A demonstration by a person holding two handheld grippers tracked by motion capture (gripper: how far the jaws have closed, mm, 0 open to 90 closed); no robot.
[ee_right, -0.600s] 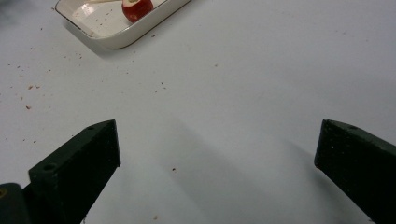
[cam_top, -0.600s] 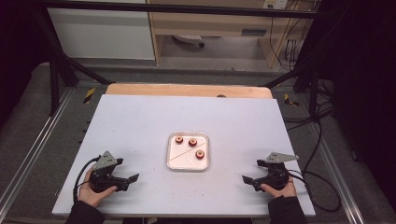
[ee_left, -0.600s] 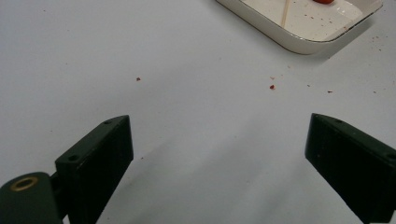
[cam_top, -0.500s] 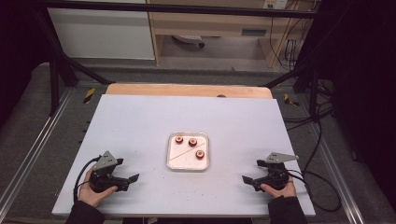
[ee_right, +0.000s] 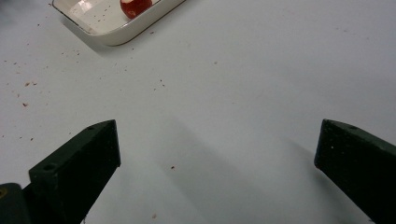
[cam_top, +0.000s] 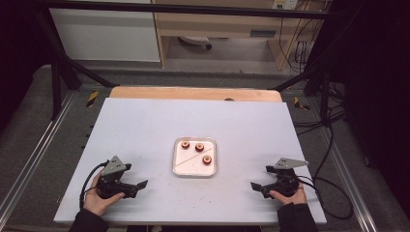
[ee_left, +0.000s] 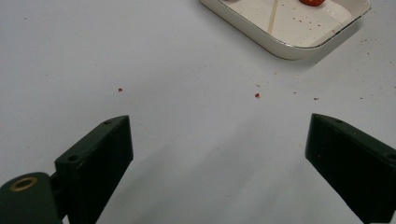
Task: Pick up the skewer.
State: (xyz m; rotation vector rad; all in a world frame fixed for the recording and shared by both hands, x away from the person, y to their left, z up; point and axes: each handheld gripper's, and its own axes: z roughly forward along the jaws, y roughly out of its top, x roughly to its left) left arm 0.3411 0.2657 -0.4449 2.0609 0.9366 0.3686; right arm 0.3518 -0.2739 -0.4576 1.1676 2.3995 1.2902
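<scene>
centre: white tray [cam_top: 194,170] with three red pieces [cam_top: 207,160] and a skewer [cam_top: 189,160] — sole obstacle | left gripper [cam_top: 138,186] to tray: bare surface [cam_top: 145,125] | right gripper [cam_top: 256,187] to tray: bare surface — crumbs only

White square tray [cam_top: 180,165] at table centre, three red round pieces [cam_top: 198,147] inside (thin stick [cam_top: 187,160] too)
</scene>
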